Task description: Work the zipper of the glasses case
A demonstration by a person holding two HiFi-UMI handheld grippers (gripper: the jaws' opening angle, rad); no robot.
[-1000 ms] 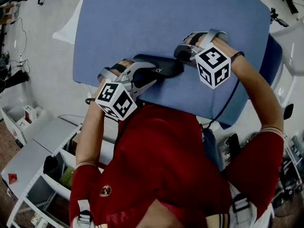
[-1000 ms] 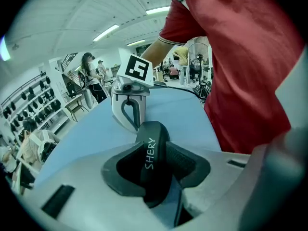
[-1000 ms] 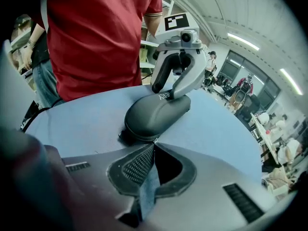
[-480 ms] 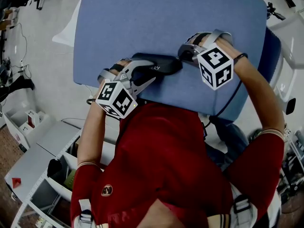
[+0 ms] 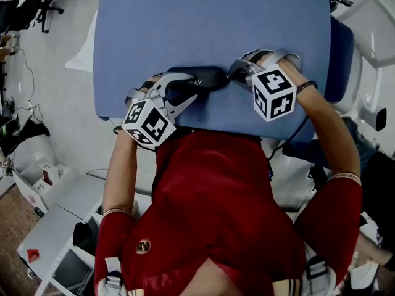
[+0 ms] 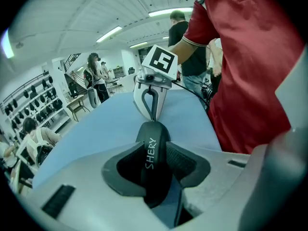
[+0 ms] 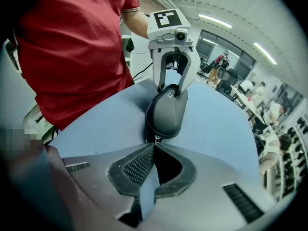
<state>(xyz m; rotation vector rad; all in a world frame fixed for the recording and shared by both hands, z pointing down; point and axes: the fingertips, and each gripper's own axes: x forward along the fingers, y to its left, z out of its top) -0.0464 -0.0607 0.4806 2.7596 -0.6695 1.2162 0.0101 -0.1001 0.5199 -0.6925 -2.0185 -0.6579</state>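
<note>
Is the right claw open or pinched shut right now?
Shut. The right claw has its pads meeting at the tips, nipping the zipper pull at the end of the glasses case.

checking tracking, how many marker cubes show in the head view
2. A cube on the left gripper, clamping the case; another cube on the right gripper, shut on the zipper pull. None looks hidden.

In the head view the counter (image 5: 216,17) and glasses case (image 5: 200,79) have slid toward 12 o'clock. The right gripper (image 5: 232,77) has swung its marker cube (image 5: 272,95) toward 6 o'clock, its jaws pinching slightly tighter at the zipper pull (image 7: 155,138).
</note>
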